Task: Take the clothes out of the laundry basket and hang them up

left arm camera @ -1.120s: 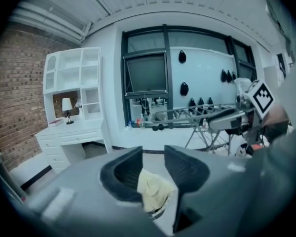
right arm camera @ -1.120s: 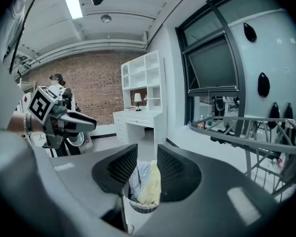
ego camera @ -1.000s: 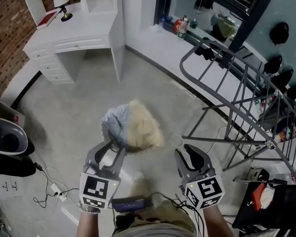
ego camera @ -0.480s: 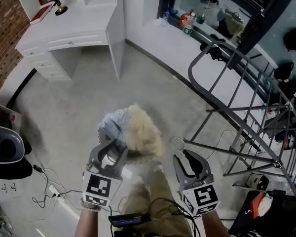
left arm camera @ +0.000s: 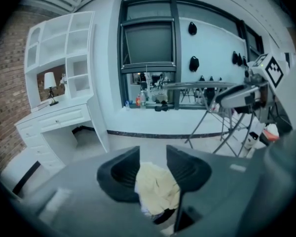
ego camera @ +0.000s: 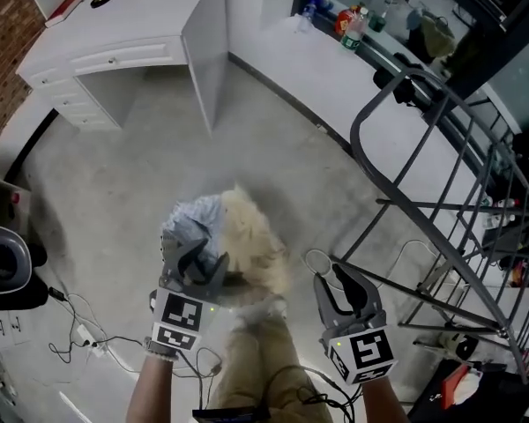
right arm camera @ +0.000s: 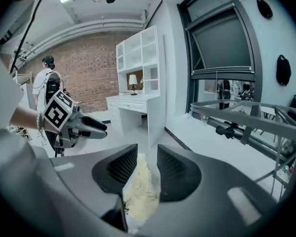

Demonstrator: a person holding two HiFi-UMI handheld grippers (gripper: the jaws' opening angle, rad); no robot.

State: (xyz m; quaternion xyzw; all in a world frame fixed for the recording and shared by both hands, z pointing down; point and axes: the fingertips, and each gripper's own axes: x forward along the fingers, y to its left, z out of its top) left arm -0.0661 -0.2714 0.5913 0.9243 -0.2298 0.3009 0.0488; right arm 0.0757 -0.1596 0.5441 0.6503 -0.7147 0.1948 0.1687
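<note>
A home-style room: white desk [ego camera: 123, 25] with a lamp [left arm camera: 50, 80] on top, brick wall [right arm camera: 84, 68] left of the desk, bottle-lined window ledge [ego camera: 335, 77] and metal drying rack [right arm camera: 234, 115] to its right

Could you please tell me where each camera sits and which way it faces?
Head view: on the person's head, facing steeply down at the cream garment; forearms, trousers, left hand-held gripper and right hand-held gripper show.
Left gripper view: rides the left hand-held gripper, facing the window; its jaws, just opened wider, frame the cream garment ungripped; right hand-held gripper shows.
Right gripper view: rides the right hand-held gripper, facing the brick wall; left hand-held gripper and wrist show.
Shared: all views show the cream garment; both gripper views the white desk.
</note>
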